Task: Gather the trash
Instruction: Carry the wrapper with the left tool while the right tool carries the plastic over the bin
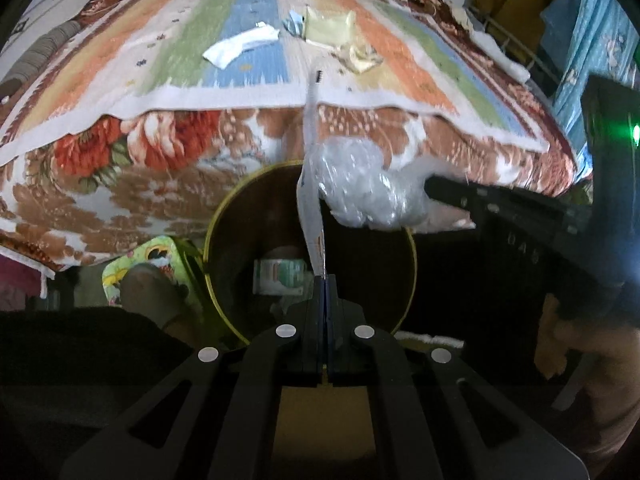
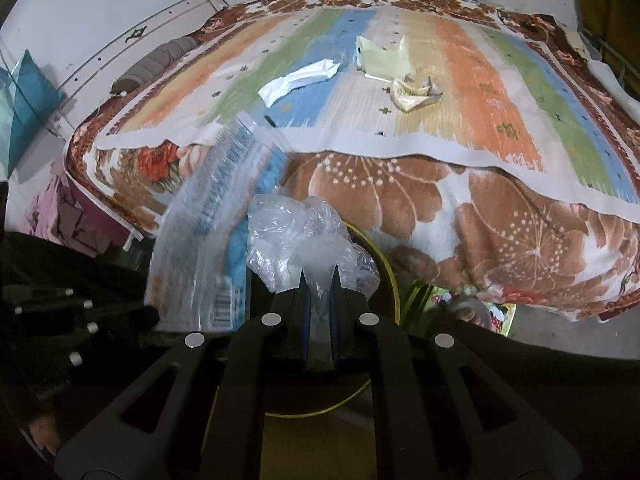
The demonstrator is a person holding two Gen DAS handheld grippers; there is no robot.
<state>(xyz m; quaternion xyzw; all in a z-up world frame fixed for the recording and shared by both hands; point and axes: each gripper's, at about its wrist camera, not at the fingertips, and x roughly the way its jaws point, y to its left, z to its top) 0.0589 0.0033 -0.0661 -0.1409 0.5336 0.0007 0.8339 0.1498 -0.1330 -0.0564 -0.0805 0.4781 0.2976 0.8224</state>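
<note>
My left gripper (image 1: 323, 280) is shut on a flat clear printed wrapper (image 1: 311, 184), seen edge-on above the round yellow-rimmed bin (image 1: 212, 216); the wrapper shows flat in the right wrist view (image 2: 212, 232). My right gripper (image 2: 319, 276) is shut on a crumpled clear plastic bag (image 2: 308, 232), also over the bin (image 2: 394, 280); the bag shows in the left wrist view (image 1: 360, 184). A carton (image 1: 280, 276) lies inside the bin. On the bed lie a white wrapper (image 2: 300, 80), a pale yellow packet (image 2: 380, 58) and a crumpled yellowish wrapper (image 2: 414, 90).
The bed (image 2: 480, 208) has a striped mat over a floral blanket that hangs over its near edge behind the bin. A green cartoon-print item (image 1: 160, 252) and a foot (image 1: 152, 292) are beside the bin. A wire rack (image 1: 508, 40) stands at the right.
</note>
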